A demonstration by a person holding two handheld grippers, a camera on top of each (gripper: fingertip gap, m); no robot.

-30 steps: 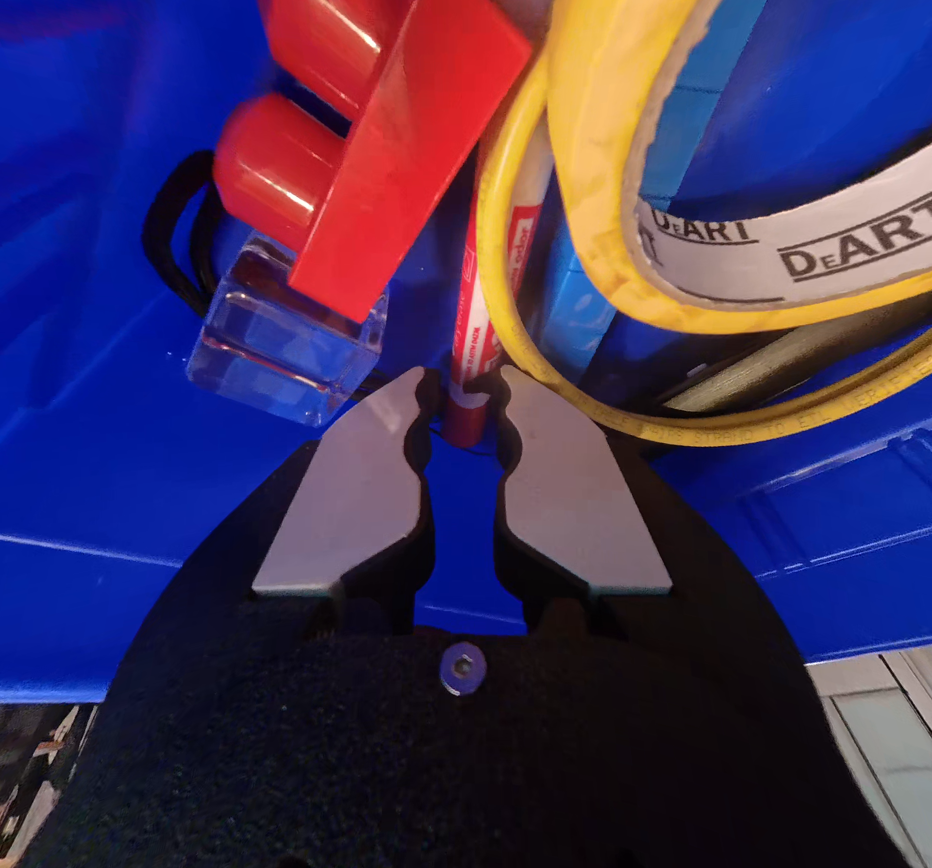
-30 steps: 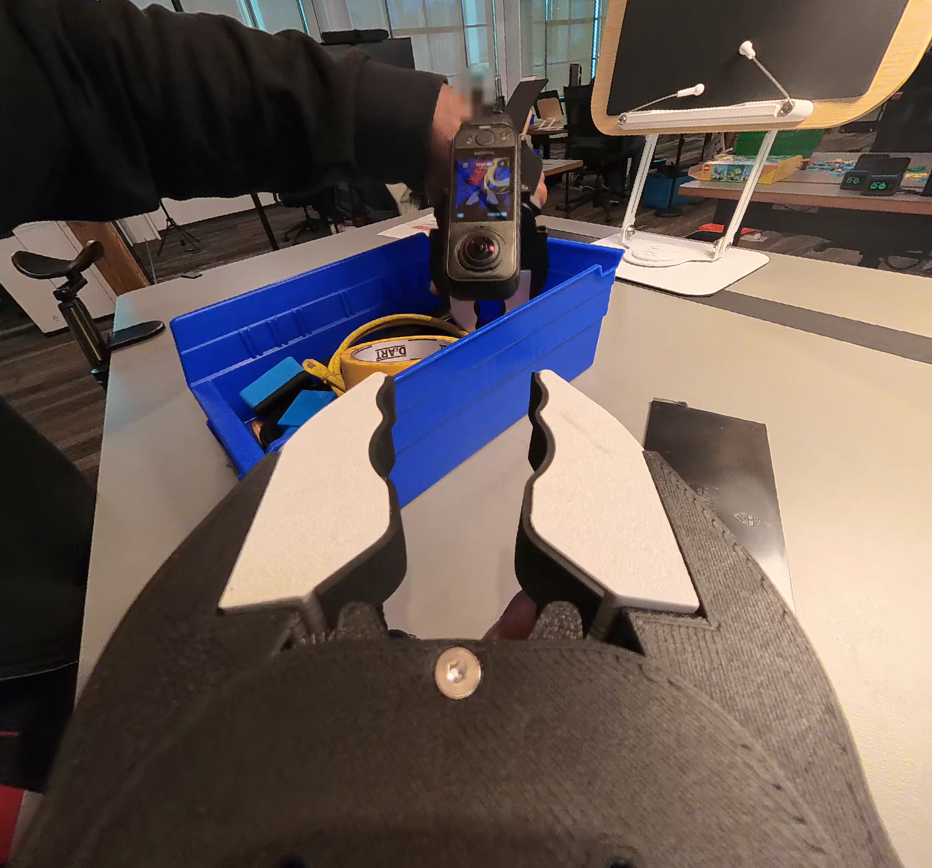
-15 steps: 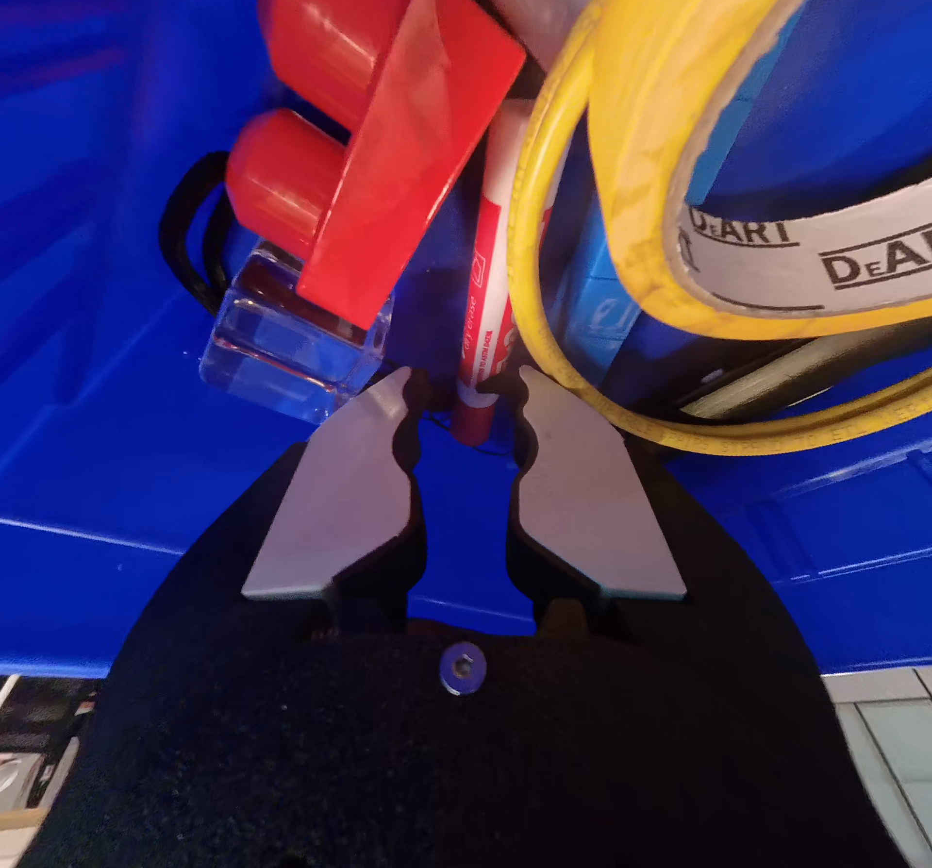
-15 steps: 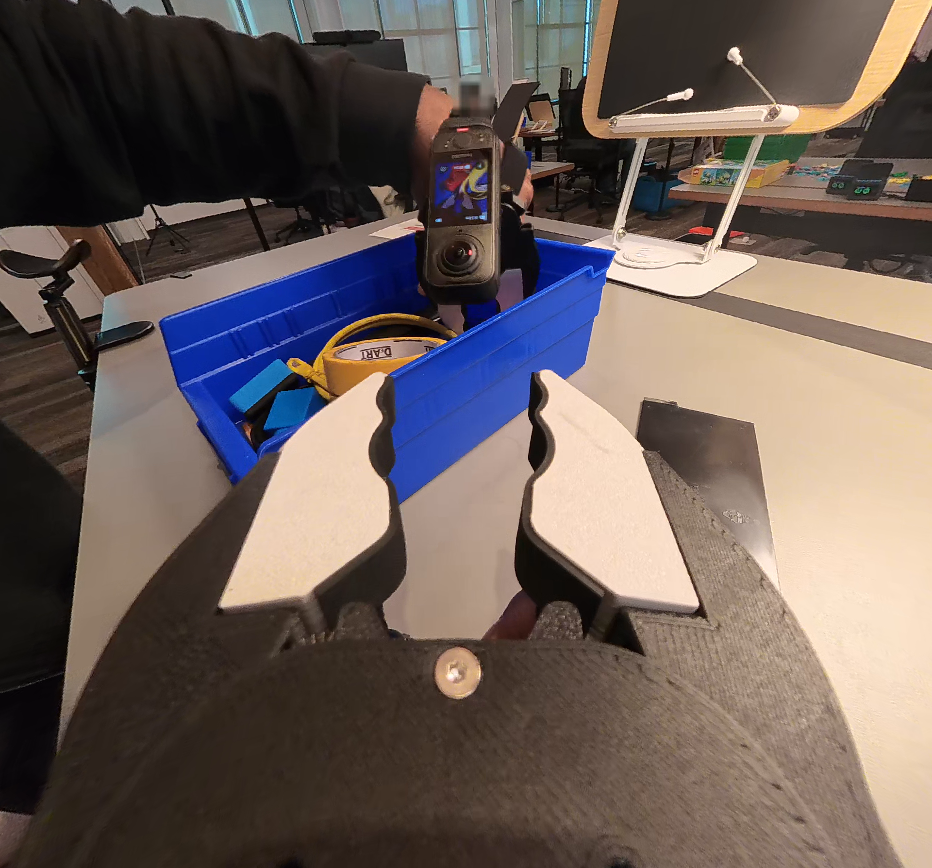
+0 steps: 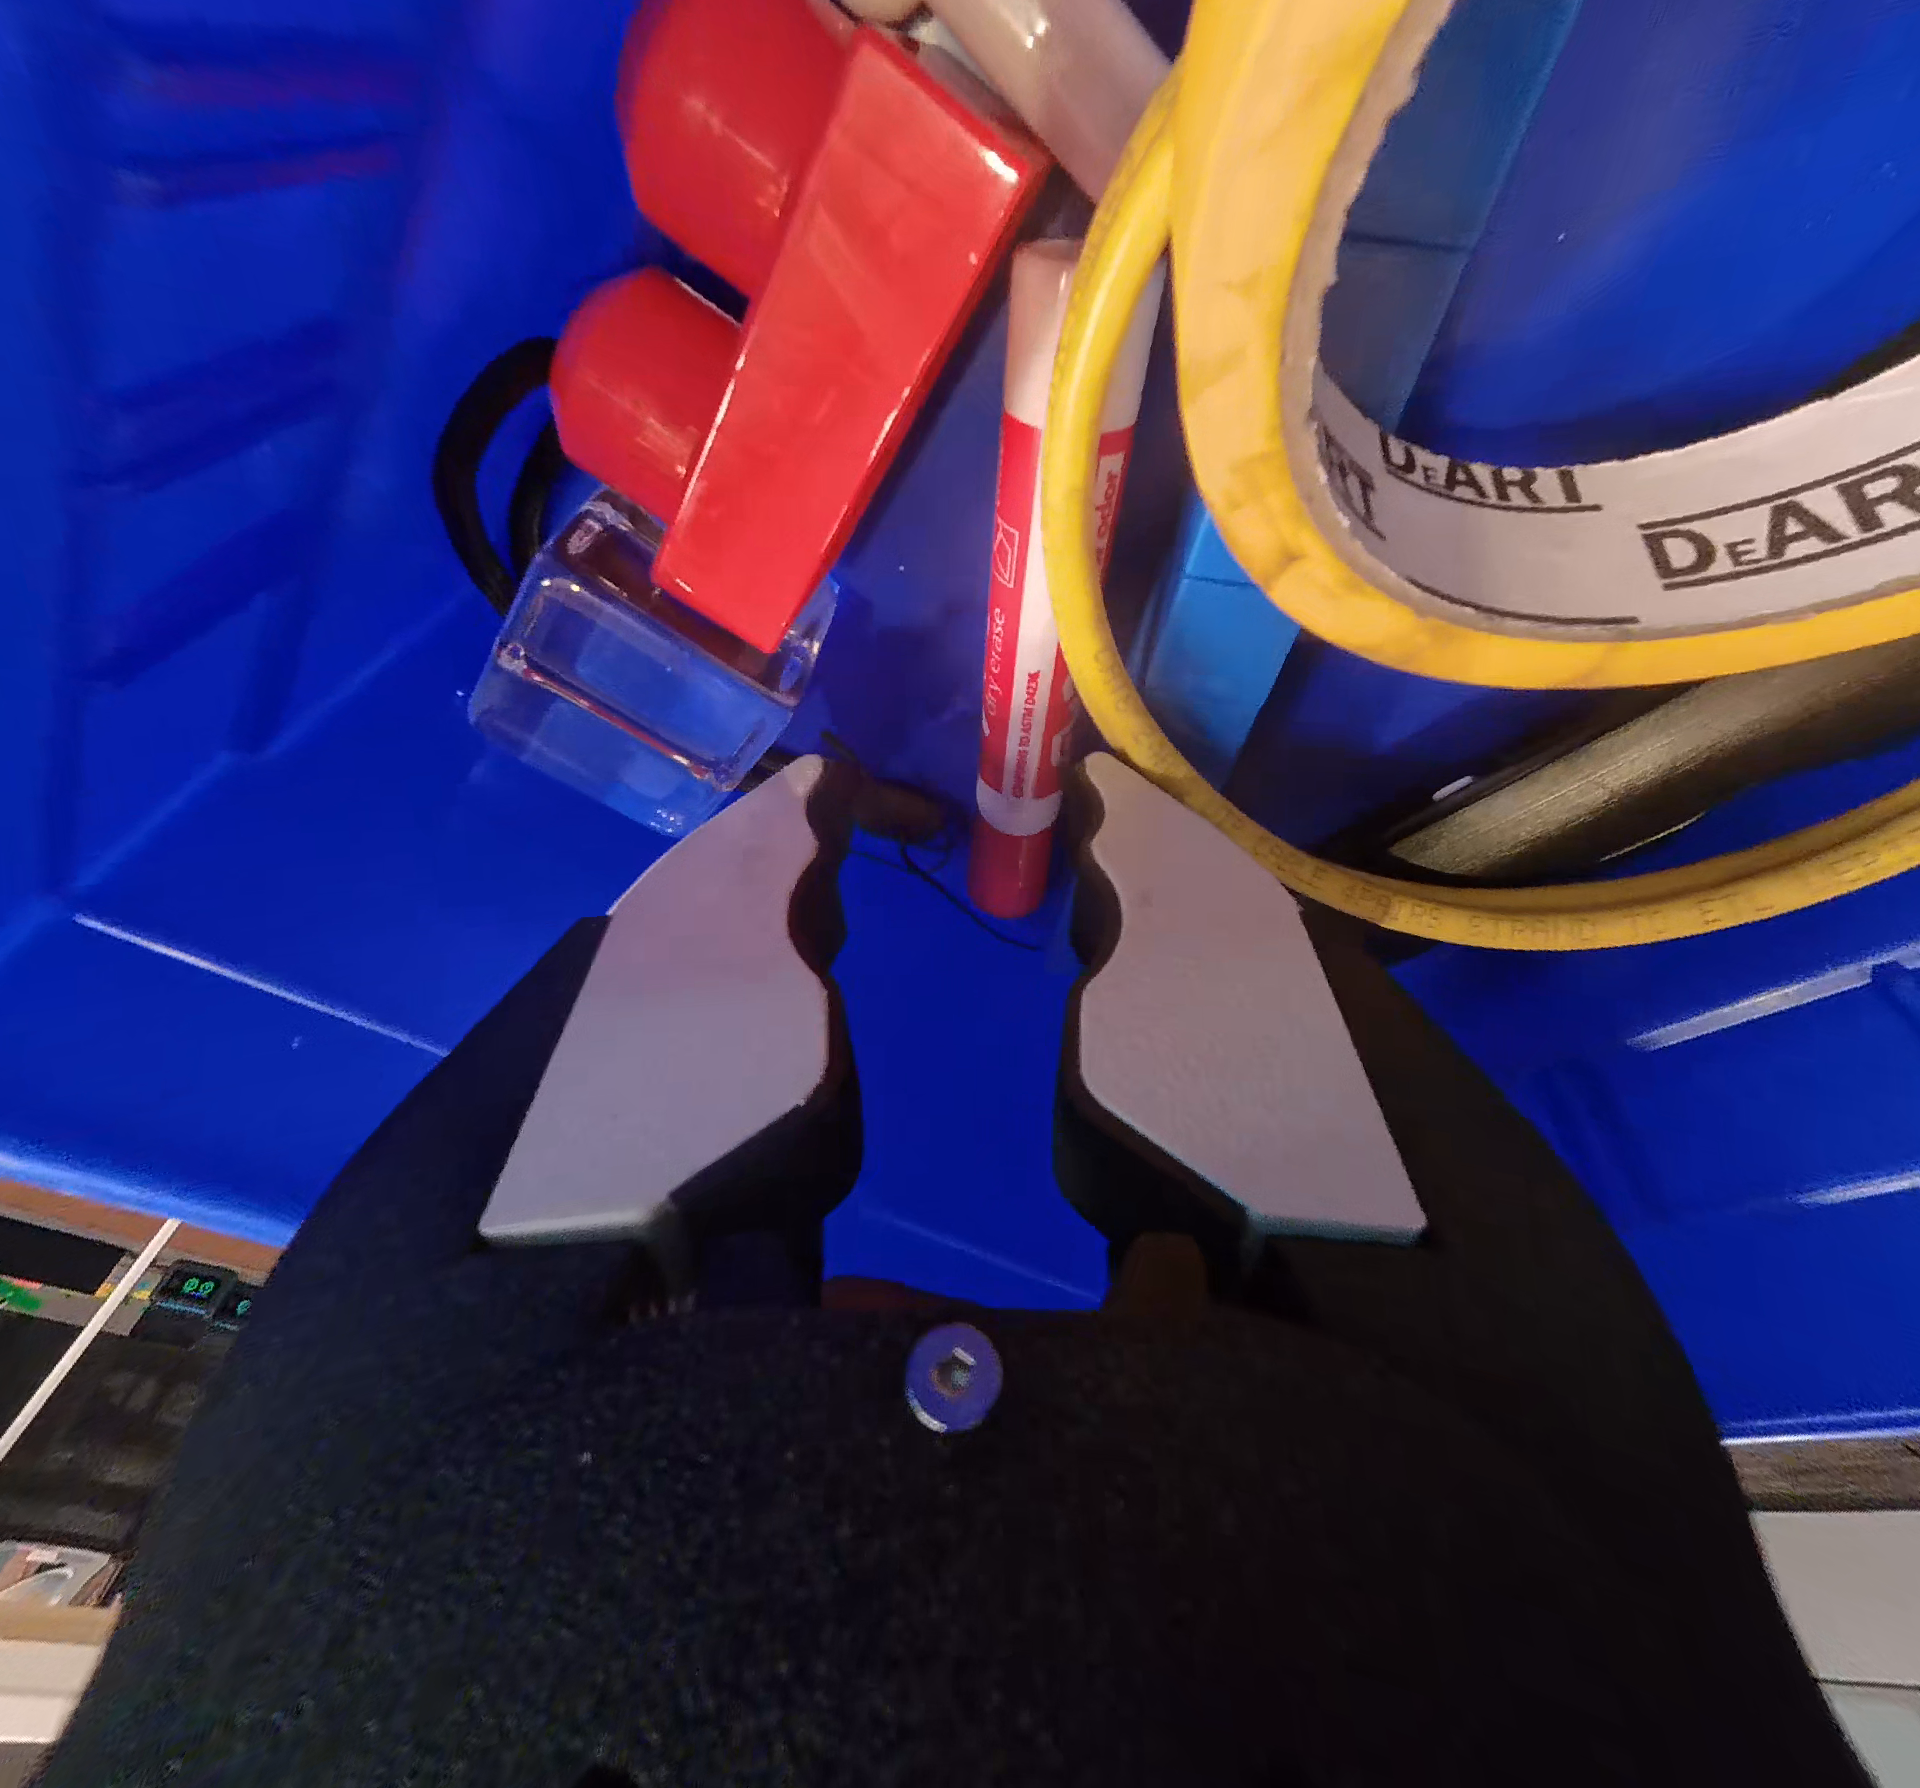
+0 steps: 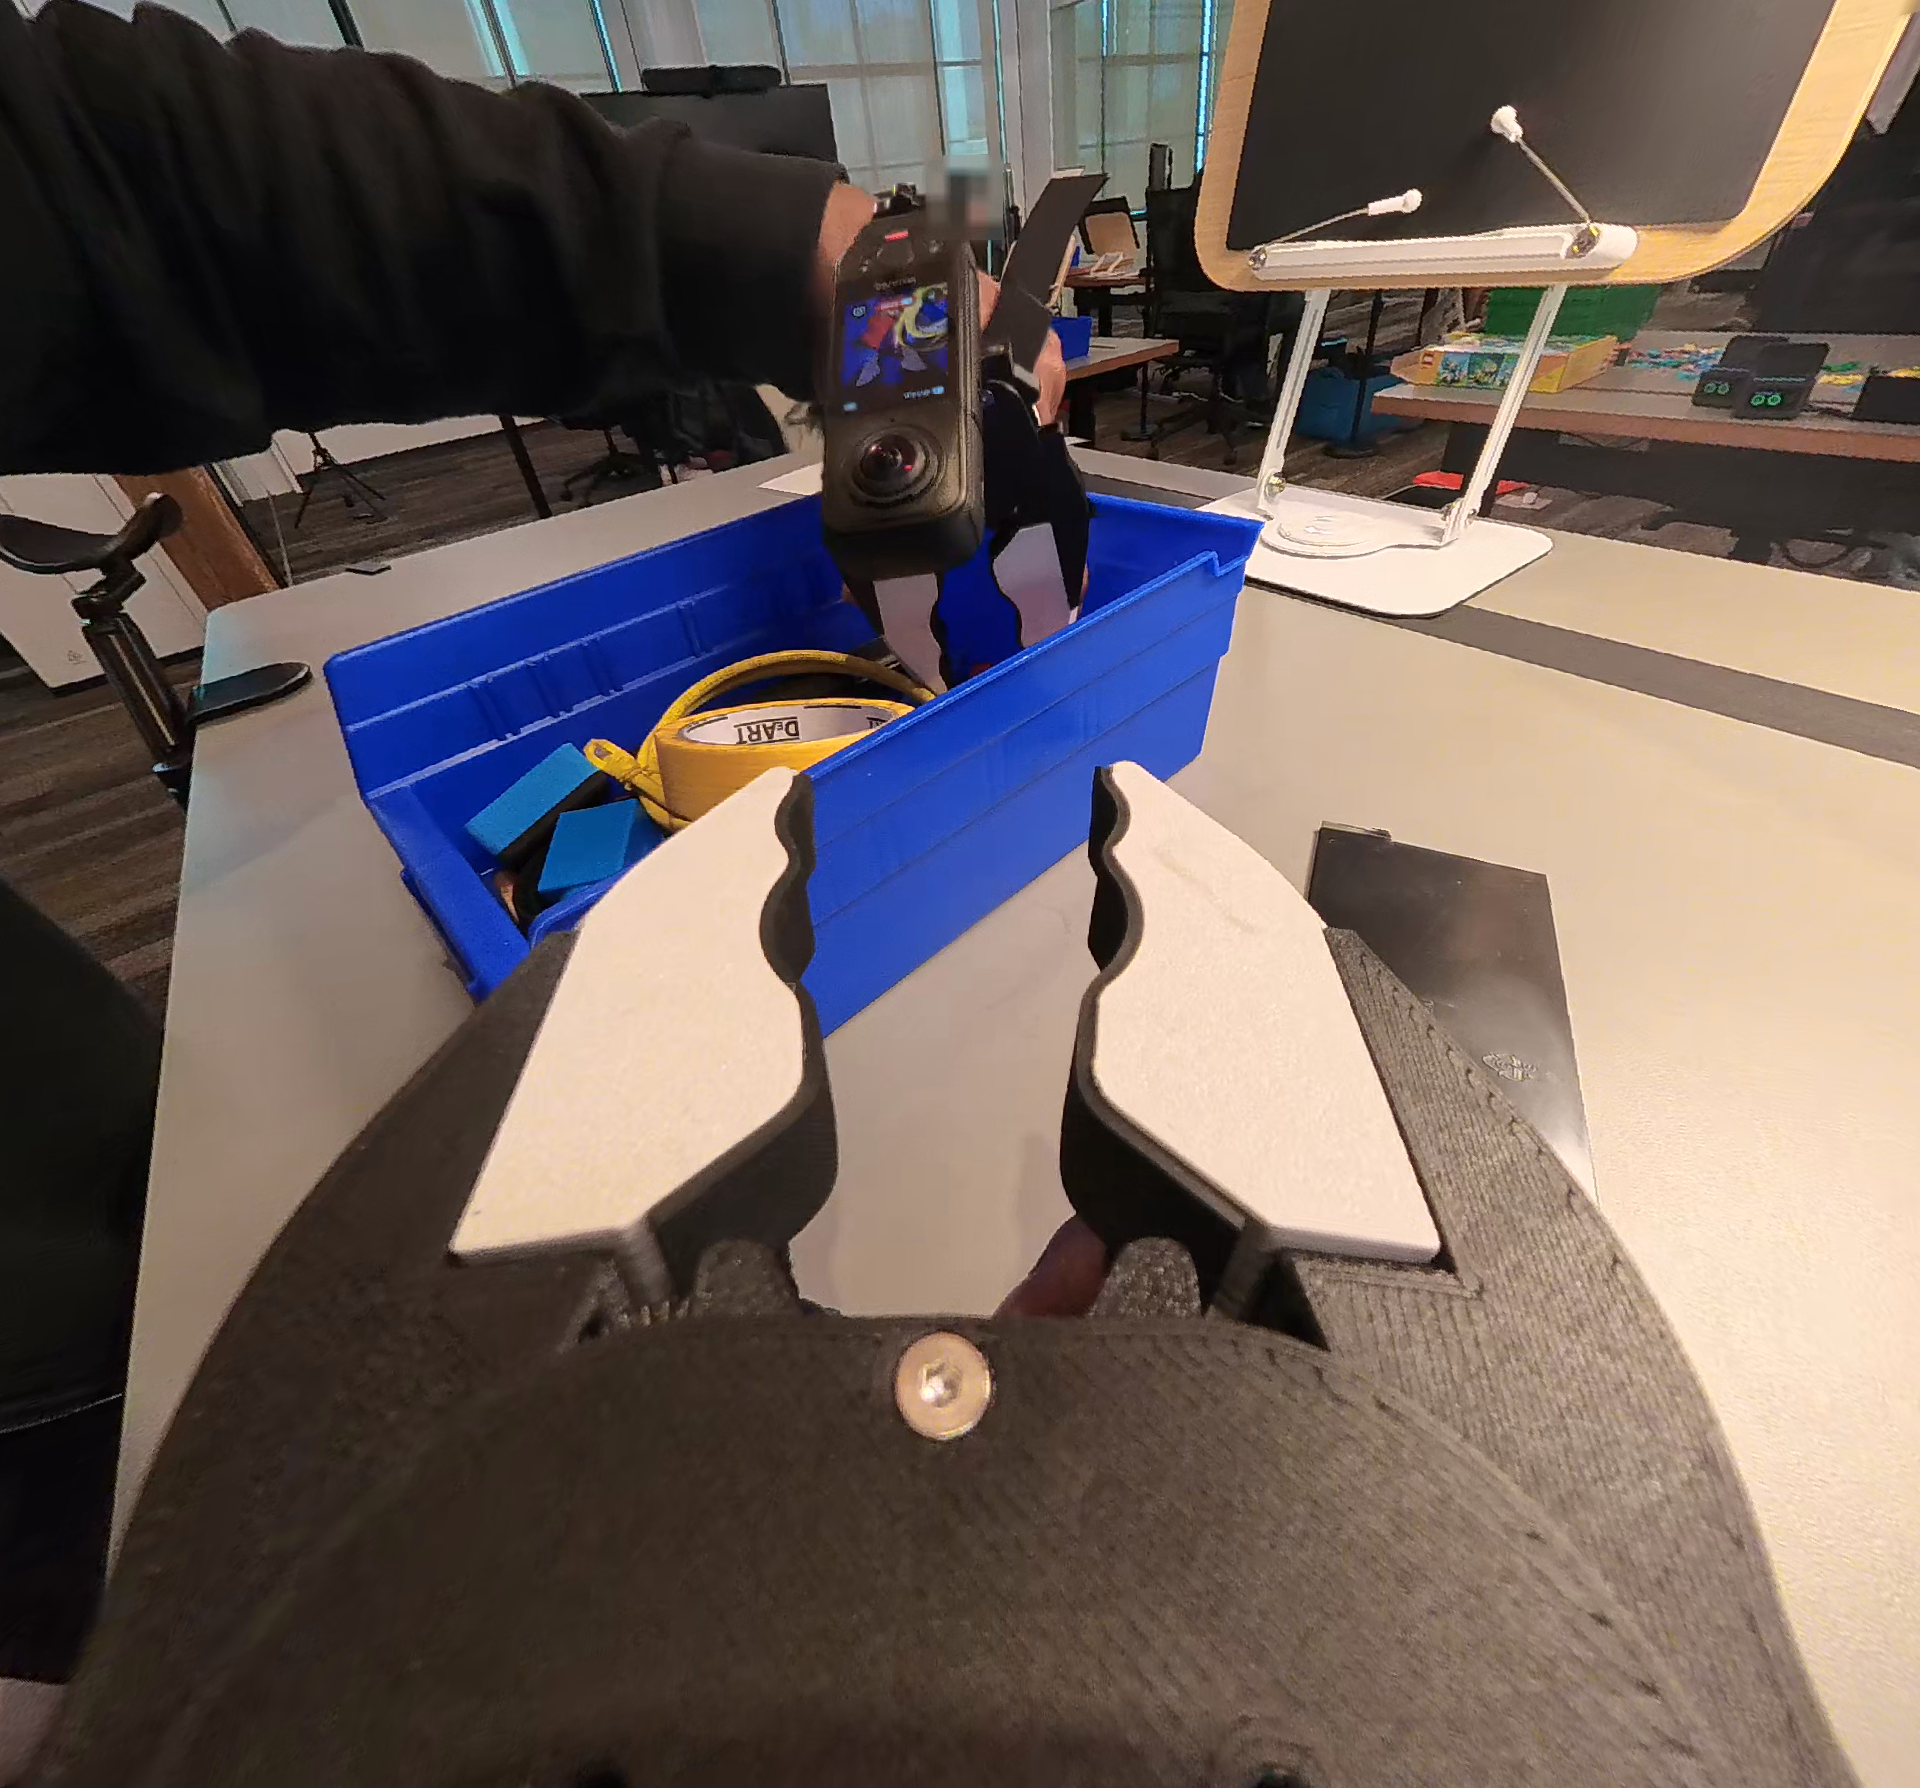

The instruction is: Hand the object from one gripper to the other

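The left hand-held gripper (image 5: 945, 782) hangs spread inside the blue bin (image 5: 260, 803), holding nothing; the red-and-white marker (image 5: 1023, 658) lies just ahead between its fingertips, nearer the right one, tucked under a yellow cable (image 5: 1081, 533). The marker looks light, stiff and smooth, so pinch its lower barrel across the width. The right hand-held gripper (image 6: 945, 813) waits spread above the table (image 6: 1558, 803), beside the bin.
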